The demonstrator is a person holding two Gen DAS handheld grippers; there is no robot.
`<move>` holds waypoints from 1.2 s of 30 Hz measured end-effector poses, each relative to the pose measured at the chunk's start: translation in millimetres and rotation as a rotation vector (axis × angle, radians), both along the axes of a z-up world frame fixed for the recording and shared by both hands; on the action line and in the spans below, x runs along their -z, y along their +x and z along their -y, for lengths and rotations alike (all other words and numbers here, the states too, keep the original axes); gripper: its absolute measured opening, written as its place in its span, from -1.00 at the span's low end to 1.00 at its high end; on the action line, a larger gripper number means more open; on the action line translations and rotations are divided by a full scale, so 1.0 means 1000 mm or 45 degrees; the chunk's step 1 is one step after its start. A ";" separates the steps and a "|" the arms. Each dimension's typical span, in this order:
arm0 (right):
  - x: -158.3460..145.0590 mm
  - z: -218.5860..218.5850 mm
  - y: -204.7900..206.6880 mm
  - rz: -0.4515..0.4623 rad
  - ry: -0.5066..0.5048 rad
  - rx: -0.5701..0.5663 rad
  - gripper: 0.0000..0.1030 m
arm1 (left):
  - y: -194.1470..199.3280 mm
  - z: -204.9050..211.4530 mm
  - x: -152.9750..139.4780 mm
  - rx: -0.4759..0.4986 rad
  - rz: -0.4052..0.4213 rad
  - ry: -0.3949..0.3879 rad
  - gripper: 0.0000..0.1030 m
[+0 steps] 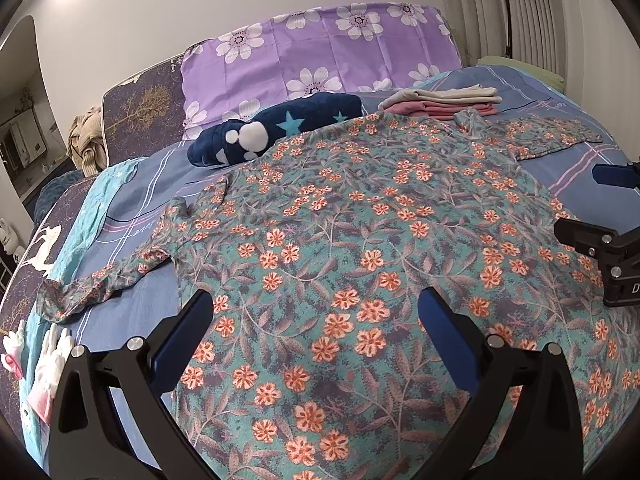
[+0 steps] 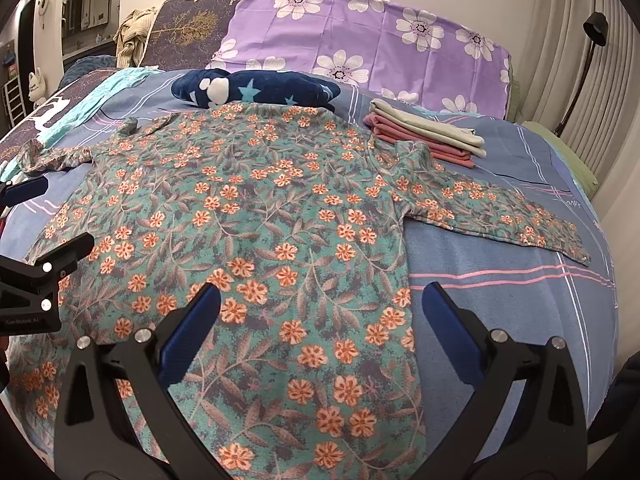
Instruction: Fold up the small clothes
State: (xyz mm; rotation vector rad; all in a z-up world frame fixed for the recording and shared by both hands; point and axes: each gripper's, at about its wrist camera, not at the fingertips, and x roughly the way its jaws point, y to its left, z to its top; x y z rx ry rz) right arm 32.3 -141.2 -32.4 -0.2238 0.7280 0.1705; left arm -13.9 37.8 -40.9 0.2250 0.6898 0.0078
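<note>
Left wrist view: your left tool (image 1: 314, 312) hovers, fingers apart, over the shirt (image 1: 360, 240) spread flat on the bed (image 1: 592, 196); your right tool (image 2: 320, 306), likewise apart, holds nothing.

Home bedroom: bed (image 1: 580, 184), floral pillow (image 1: 320, 52), curtains (image 2: 580, 60).

Both wrist cameras sit low and close over the near end of the bed (image 1: 580, 184), facing its far pillows. The left view hangs above the floral shirt (image 1: 360, 240); the right view looks from over the shirt's right edge. They share the shirt, the purple pillow (image 2: 360, 32) and each other's tool at the frame side.
</note>
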 end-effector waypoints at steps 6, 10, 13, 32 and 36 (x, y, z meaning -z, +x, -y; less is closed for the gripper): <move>0.001 0.000 0.000 -0.001 0.000 0.000 0.96 | -0.001 0.001 0.001 0.008 -0.006 0.015 0.97; 0.001 0.000 0.001 -0.001 -0.005 -0.005 0.96 | 0.000 -0.002 0.002 0.013 -0.023 -0.006 0.97; 0.001 -0.001 0.001 -0.004 -0.005 -0.009 0.96 | 0.002 -0.005 0.004 0.004 -0.045 -0.024 0.97; 0.014 0.011 0.023 -0.064 -0.006 0.043 0.96 | 0.012 -0.119 0.005 -0.337 -0.063 -0.250 0.97; 0.017 0.012 0.027 -0.075 -0.017 0.051 0.96 | 0.015 -0.176 0.010 -0.479 -0.079 -0.386 0.91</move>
